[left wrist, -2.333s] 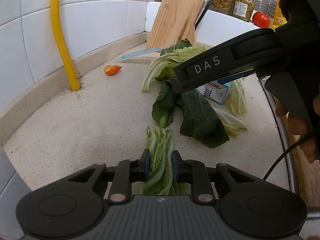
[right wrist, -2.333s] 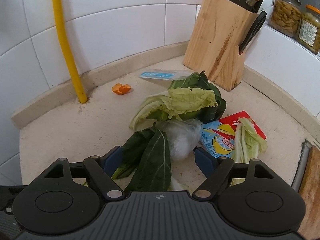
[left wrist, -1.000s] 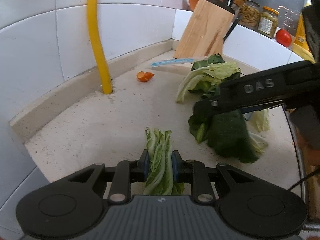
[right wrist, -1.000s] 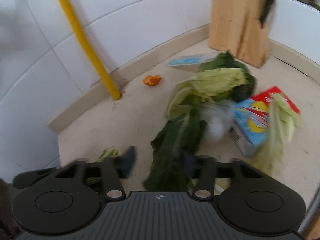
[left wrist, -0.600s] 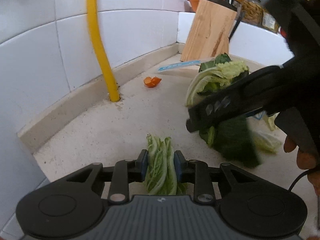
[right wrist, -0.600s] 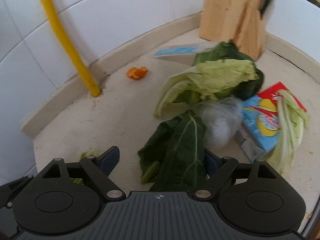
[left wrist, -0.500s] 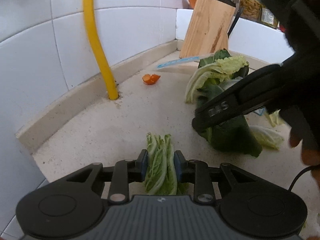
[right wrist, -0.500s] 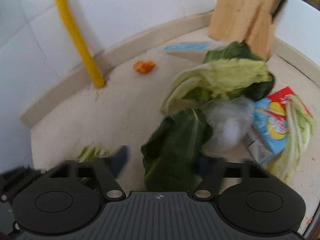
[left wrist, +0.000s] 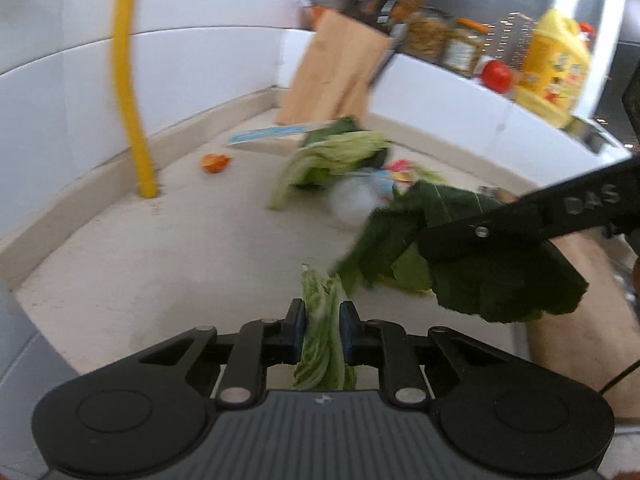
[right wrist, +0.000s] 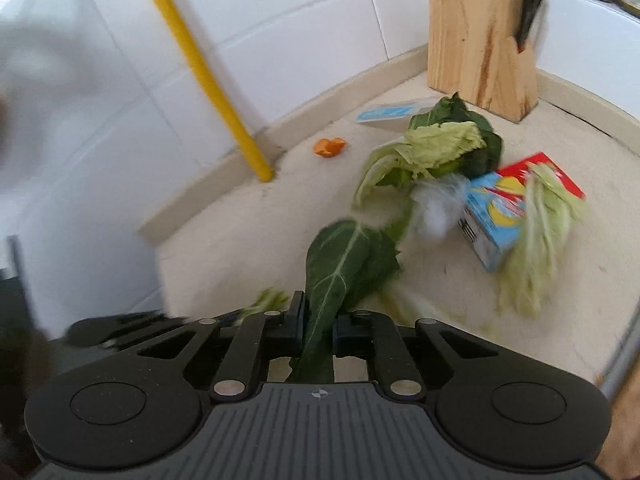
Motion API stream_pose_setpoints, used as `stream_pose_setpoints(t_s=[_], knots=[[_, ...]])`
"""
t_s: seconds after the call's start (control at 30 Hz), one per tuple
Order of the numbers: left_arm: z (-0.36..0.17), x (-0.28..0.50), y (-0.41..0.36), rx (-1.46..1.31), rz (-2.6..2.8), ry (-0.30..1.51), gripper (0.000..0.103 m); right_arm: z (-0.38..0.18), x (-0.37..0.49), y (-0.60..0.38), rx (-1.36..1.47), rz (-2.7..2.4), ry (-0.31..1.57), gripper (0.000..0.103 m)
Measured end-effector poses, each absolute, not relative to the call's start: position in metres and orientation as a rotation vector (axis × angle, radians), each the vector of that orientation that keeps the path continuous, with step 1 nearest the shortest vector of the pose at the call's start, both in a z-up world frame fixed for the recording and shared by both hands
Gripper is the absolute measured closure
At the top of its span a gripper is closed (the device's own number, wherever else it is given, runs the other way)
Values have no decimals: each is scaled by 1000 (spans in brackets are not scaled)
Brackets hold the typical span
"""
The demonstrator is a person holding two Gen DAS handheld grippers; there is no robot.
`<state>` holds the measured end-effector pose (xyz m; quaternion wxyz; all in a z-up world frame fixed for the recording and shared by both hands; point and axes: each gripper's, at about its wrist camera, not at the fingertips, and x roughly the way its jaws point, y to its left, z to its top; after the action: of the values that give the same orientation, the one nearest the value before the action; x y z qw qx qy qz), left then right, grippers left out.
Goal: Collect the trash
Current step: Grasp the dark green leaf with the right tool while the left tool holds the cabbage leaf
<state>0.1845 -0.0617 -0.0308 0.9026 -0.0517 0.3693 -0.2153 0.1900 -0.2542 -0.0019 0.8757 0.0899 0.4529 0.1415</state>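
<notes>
My speckled beige counter (right wrist: 224,240) sits in a white-tiled corner. At the left a yellow pipe (right wrist: 204,76) meets the counter, with an orange peel scrap (right wrist: 329,147) near it. My left gripper (left wrist: 322,334) is clamped on a pale cabbage leaf (left wrist: 320,344). My right gripper (right wrist: 319,330) has just been closing, and its jaws now pinch a dark green leaf (right wrist: 344,256), lifted above the counter in the left view. Further right lie a heap of leaves (right wrist: 440,148), crumpled plastic (right wrist: 436,208) and a blue-and-red carton (right wrist: 496,208), in front of a wooden knife block (right wrist: 480,36).
</notes>
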Motion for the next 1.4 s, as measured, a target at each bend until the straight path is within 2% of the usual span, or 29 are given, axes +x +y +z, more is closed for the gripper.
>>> stream_pose_setpoints(t_s=[0.27, 0.33, 0.4, 0.43, 0.47, 0.5, 0.53, 0.57, 0.6, 0.73, 0.93, 1.23, 1.3, 1.37, 1.4], knots=[[-36, 177, -94, -28, -517, 788, 90, 12, 129, -294, 306, 242, 993, 87], [-43, 181, -98, -7, -519, 817, 90, 1, 123, -295, 290, 227, 1019, 81], [-45, 181, -100, 19, -505, 815, 90, -16, 121, -298, 284, 189, 1054, 66], [-45, 180, -101, 37, -504, 808, 88, -22, 120, -300, 280, 162, 1054, 61], [-45, 179, -103, 54, -507, 808, 86, -25, 120, -301, 271, 143, 1047, 51], [-45, 177, -103, 66, -508, 812, 80, -27, 120, -302, 256, 126, 1040, 37], [-45, 176, -104, 75, -510, 813, 73, -28, 120, -302, 245, 109, 1030, 29], [-45, 173, -104, 84, -516, 811, 70, -28, 120, -304, 241, 99, 1016, 18], [-45, 171, -104, 99, -525, 806, 67, -26, 117, -308, 238, 100, 1008, 16], [-44, 163, -108, 146, -538, 789, 61, -30, 124, -313, 197, 56, 959, 10], [-48, 150, -124, 262, -556, 779, 52, -57, 139, -312, 180, 36, 992, 9], [-59, 153, -131, 235, -490, 834, 48, -68, 144, -295, 133, 69, 984, 3], [-58, 154, -132, 222, -475, 852, 48, -69, 143, -293, 113, 78, 974, 2], [-57, 154, -134, 205, -466, 869, 55, -70, 143, -290, 86, 88, 969, 4], [-56, 152, -134, 185, -467, 874, 64, -71, 142, -288, 54, 97, 966, 7]])
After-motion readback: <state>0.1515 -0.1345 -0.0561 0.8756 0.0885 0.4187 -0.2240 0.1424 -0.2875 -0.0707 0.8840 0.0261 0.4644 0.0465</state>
